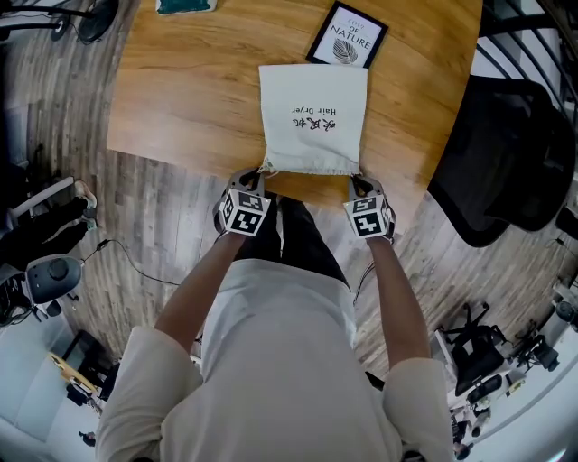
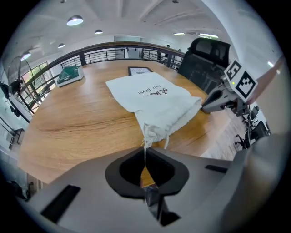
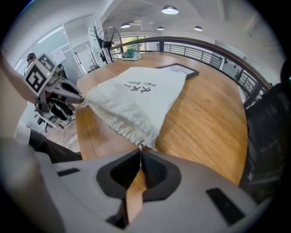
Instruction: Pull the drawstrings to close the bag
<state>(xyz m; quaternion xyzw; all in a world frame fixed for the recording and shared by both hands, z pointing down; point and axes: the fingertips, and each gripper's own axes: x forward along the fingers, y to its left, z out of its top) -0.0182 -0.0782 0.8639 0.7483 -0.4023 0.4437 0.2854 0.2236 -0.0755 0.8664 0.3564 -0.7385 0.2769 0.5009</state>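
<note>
Wooden desk (image 1: 181, 90) had the white bag (image 1: 313, 117) lying flat by its near edge, gathered mouth facing the person. Both jaws were together: the left tool (image 2: 145, 154) clamped on the left drawstring (image 2: 146, 142), the right tool (image 3: 140, 154) pinching the right drawstring (image 3: 140, 148).

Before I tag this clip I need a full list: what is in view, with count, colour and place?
table: one, light wood, under everything.
bag: one, white, flat on the near table edge.
drawstrings: two, white, one at each near bag corner.
framed print: one, black frame, beyond the bag.
teal object: one, far table edge.
office chair: one, black, right of the table.
left claw: one, grey, shut on a drawstring.
right claw: one, grey, shut on the other drawstring.
</note>
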